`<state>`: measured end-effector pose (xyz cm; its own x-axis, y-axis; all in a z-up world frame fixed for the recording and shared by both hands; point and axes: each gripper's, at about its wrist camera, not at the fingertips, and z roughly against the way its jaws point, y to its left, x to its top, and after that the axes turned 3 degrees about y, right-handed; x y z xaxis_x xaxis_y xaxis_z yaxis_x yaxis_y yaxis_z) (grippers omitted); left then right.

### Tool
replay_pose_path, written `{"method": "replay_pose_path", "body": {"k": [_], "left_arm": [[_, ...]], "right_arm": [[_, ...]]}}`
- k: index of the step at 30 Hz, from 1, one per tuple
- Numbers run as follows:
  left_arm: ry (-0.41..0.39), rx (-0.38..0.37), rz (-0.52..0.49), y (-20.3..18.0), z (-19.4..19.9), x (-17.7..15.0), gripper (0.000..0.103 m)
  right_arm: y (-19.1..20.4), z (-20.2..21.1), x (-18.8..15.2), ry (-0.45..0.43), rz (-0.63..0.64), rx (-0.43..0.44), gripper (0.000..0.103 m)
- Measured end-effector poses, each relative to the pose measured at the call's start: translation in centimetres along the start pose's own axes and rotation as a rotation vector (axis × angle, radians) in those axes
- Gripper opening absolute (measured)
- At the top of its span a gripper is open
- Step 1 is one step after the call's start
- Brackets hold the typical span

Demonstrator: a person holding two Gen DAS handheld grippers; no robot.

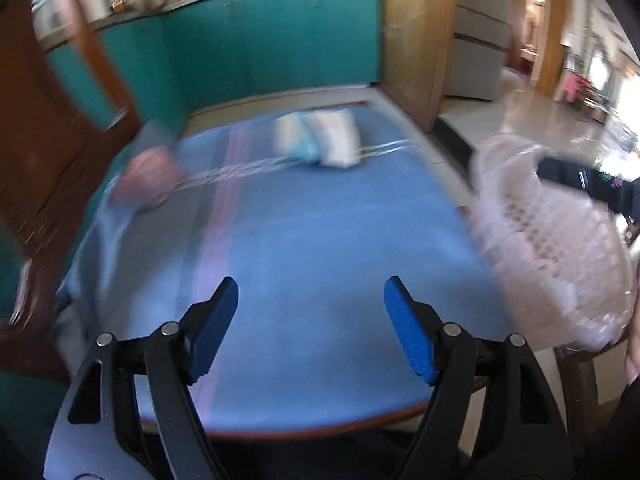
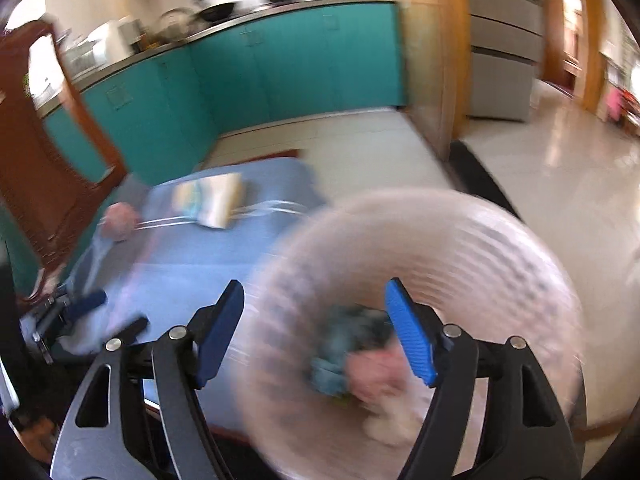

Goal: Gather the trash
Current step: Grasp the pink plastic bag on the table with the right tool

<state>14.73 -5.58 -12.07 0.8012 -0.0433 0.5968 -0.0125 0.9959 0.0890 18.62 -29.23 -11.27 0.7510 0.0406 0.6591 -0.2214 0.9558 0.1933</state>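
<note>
**Two scraps left on the cloth, basket part-filled**

At far left a pink wad point(image 1: 150, 174) lies near the edge of the blue cloth point(image 1: 320, 280), just short of where the fabric droops off the table. A careless nudge could, I judge, send it over the side. Next along, toward the far end, sits a white-and-blue packet point(image 1: 320, 138); it looks soft and puffed, so a shallow pinch may slip off it.

The left gripper point(image 1: 311, 330) hovers over the near cloth, jaws spread wide and empty, well apart from both scraps.

At right the pale mesh basket point(image 1: 552, 248) sits at the table's right edge. From the right wrist, it holds a blue-green crumple point(image 2: 344, 348), something pink point(image 2: 372, 372) and a whitish lump point(image 2: 392, 420), bunched together. The right gripper point(image 2: 314, 332) hangs above it, jaws parted, gripping nothing.

Both views are badly smeared. Working at this speed risks, I think, knocking the light basket and spilling what is collected.
</note>
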Motion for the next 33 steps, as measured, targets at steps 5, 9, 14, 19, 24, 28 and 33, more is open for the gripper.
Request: {"method": "replay_pose_path", "body": {"k": [5, 9, 14, 19, 24, 28, 33], "left_arm": [[0.029, 0.048, 0.108, 5.7, 0.7, -2.1, 0.077], [0.039, 0.076, 0.148, 8.3, 1.0, -3.4, 0.078], [0.050, 0.088, 0.175, 10.6, 1.5, -4.3, 0.078], [0.052, 0.083, 0.203, 12.0, 1.6, -4.6, 0.078], [0.052, 0.067, 0.191, 11.8, 1.6, -4.6, 0.078], [0.050, 0.064, 0.180, 11.2, 1.7, -4.5, 0.078], [0.051, 0.067, 0.180, 10.8, 2.0, -4.4, 0.078]], "right_arm": [[11.1, -4.2, 3.7, 0.007, 0.154, 0.224, 0.072], [21.1, -11.2, 7.0, 0.037, 0.255, 0.362, 0.074], [28.8, -19.5, 10.1, 0.119, 0.355, 0.353, 0.074], [31.4, -24.2, 11.0, 0.214, 0.337, 0.350, 0.074], [32.5, -26.0, 9.7, 0.266, 0.388, 0.321, 0.068], [32.4, -25.7, 9.5, 0.269, 0.380, 0.350, 0.056], [30.4, -23.9, 8.5, 0.279, 0.364, 0.381, 0.047]]}}
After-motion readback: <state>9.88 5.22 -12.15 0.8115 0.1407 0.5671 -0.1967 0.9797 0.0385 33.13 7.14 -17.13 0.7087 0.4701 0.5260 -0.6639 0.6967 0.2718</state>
